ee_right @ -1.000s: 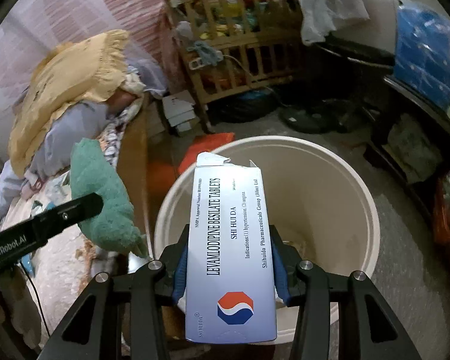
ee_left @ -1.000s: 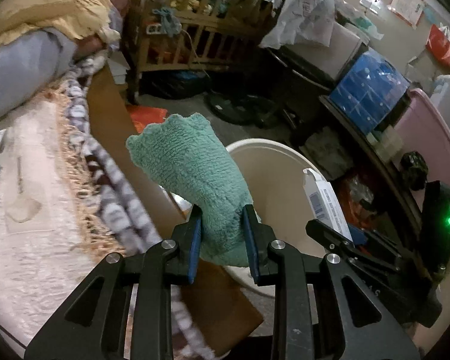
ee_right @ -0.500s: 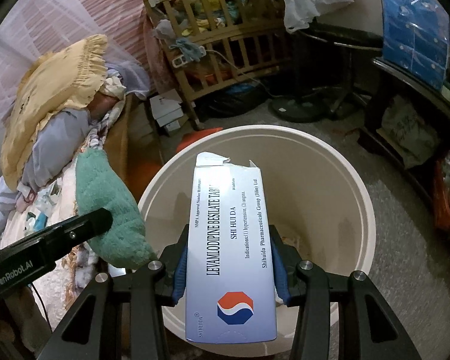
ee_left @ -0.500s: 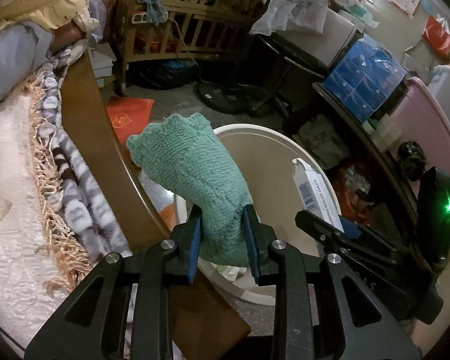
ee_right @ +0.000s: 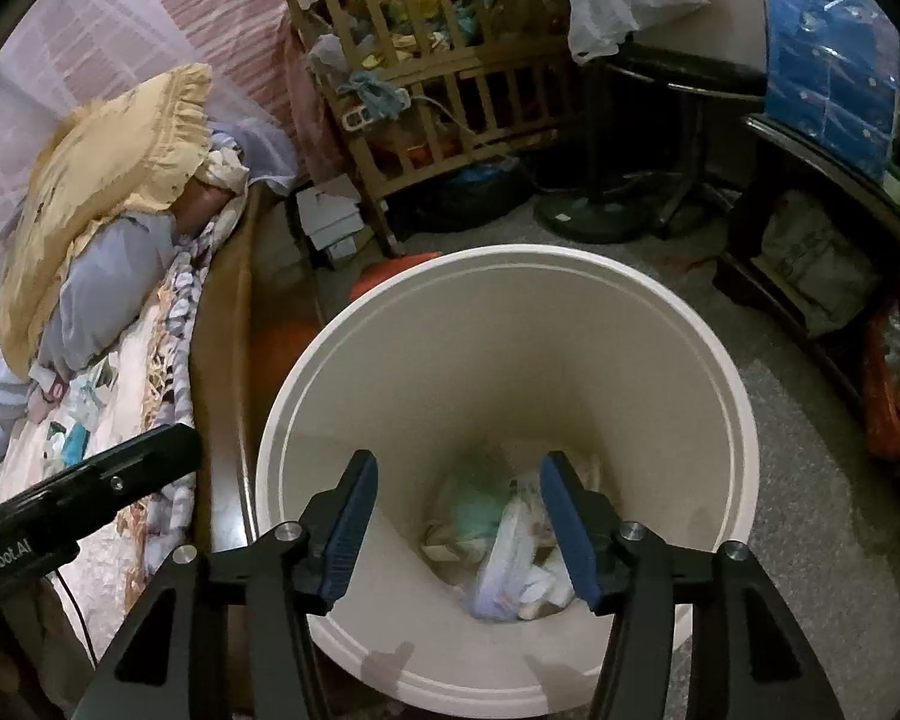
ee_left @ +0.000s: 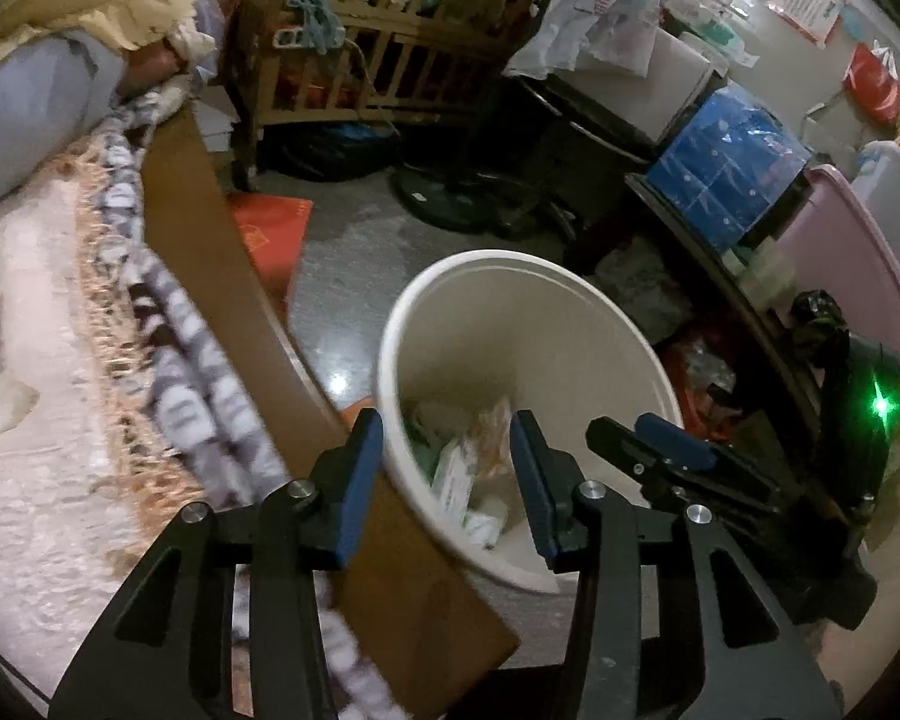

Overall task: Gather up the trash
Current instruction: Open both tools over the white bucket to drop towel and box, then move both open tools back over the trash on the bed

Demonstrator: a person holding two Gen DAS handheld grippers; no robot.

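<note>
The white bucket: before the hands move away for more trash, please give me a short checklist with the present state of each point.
1. Left tool holds nothing: ok, its jaws are opening with no item between them.
2. Right tool holds nothing: ok, its jaws are opening and empty too.
3. Trash lies inside the white bucket: ok, a green cloth and a pale packet rest at the bottom.
4. Bucket stands upright: ok.
5. Nothing hangs over the rim: ok in both views.
6. More trash on the bed: cannot tell.

Smooth plastic bin (ee_right: 744, 420), wooden crib (ee_right: 450, 90)
</note>
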